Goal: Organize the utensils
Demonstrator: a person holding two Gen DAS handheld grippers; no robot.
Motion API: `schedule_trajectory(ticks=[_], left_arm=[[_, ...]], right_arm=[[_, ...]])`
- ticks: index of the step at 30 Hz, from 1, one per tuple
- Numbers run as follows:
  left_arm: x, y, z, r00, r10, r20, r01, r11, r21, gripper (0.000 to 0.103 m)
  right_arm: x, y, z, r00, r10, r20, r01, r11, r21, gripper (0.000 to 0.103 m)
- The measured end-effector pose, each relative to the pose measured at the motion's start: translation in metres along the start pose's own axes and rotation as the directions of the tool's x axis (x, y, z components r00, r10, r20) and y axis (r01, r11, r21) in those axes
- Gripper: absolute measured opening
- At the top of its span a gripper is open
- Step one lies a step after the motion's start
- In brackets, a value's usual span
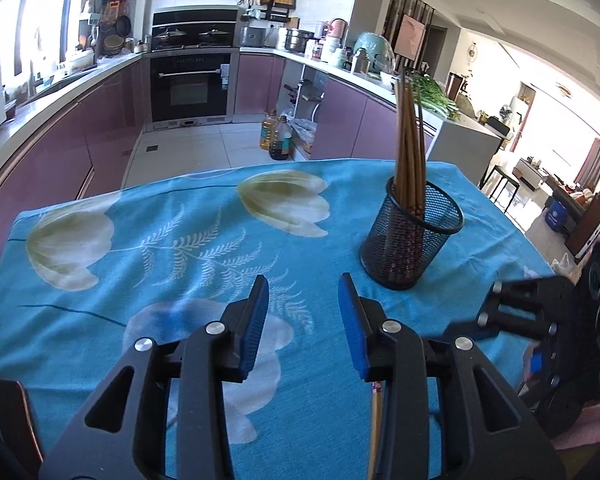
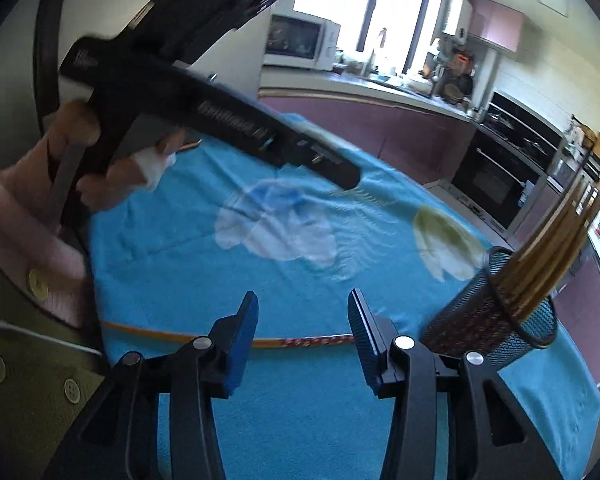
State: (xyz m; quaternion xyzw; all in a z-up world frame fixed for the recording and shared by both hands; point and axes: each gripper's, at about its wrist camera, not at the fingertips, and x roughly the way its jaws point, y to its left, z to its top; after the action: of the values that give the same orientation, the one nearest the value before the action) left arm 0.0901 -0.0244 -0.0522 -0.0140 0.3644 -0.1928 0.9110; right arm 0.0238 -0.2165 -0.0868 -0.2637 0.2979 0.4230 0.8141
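A black mesh cup (image 1: pixel 412 236) stands on the blue flowered cloth (image 1: pixel 160 280) and holds several wooden chopsticks (image 1: pixel 410 140) upright. My left gripper (image 1: pixel 303 280) hangs open over the cloth, left of the cup, with nothing between its pads. One loose chopstick (image 1: pixel 376 420) lies on the cloth under its right finger. In the right wrist view that loose chopstick (image 2: pixel 180 336) runs crosswise just beyond my right gripper (image 2: pixel 303 296), which is open and apart from it. The mesh cup (image 2: pixel 492 320) is at the right. A hand (image 2: pixel 100 168) grips the left tool's black handle (image 2: pixel 112 120).
The table's far edge (image 1: pixel 260 172) drops to a tiled kitchen floor with oil bottles (image 1: pixel 278 136). Purple cabinets (image 1: pixel 60 152) and an oven (image 1: pixel 190 84) lie beyond. The right tool's black frame (image 1: pixel 540 304) is close at the right. A pink sleeve (image 2: pixel 32 248) borders the near left.
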Motion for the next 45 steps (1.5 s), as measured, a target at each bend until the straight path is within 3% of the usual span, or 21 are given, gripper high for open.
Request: schedule_trajectory(ticks=[6,13,21,30,36,38,43,45], left_arm=[[-0.005,0.006,-0.007,1.0,0.012,-0.002,-0.012,1.0,-0.015,0.038],[-0.008,0.009,-0.011,1.0,0.01,-0.004,-0.011,0.999,-0.034,0.039],[-0.009,0.015,-0.012,1.0,0.018,-0.001,-0.018,0.999,-0.049,0.04],[-0.021,0.031,-0.008,0.998,0.048,0.03,-0.045,0.995,-0.088,0.04],[-0.021,0.04,-0.012,0.999,0.05,0.018,-0.048,0.993,-0.107,0.04],[-0.021,0.044,-0.014,0.999,0.051,0.017,-0.048,0.992,-0.117,0.04],[-0.024,0.049,-0.016,0.998,0.059,0.021,-0.056,0.99,-0.129,0.04],[-0.027,0.051,-0.017,0.998,0.064,0.021,-0.061,0.989,-0.133,0.041]], right_arm=[[0.015,0.029,-0.011,0.995,0.047,-0.087,-0.06,0.986,-0.153,0.047],[0.017,0.049,-0.014,0.989,0.088,-0.118,-0.117,0.957,-0.267,0.05],[0.034,0.044,-0.001,0.993,0.055,-0.101,-0.076,0.975,-0.211,0.05],[0.06,0.01,0.02,0.994,0.044,-0.095,-0.042,0.999,0.029,0.048],[0.054,-0.005,0.024,0.997,0.012,-0.07,-0.016,0.998,-0.056,0.048],[0.058,-0.007,0.029,0.995,0.053,-0.083,-0.06,0.995,-0.084,0.057],[0.074,0.008,0.034,0.99,0.072,-0.121,-0.095,0.975,-0.201,0.058],[0.077,0.005,0.036,0.986,0.106,-0.13,-0.13,0.973,-0.193,0.058]])
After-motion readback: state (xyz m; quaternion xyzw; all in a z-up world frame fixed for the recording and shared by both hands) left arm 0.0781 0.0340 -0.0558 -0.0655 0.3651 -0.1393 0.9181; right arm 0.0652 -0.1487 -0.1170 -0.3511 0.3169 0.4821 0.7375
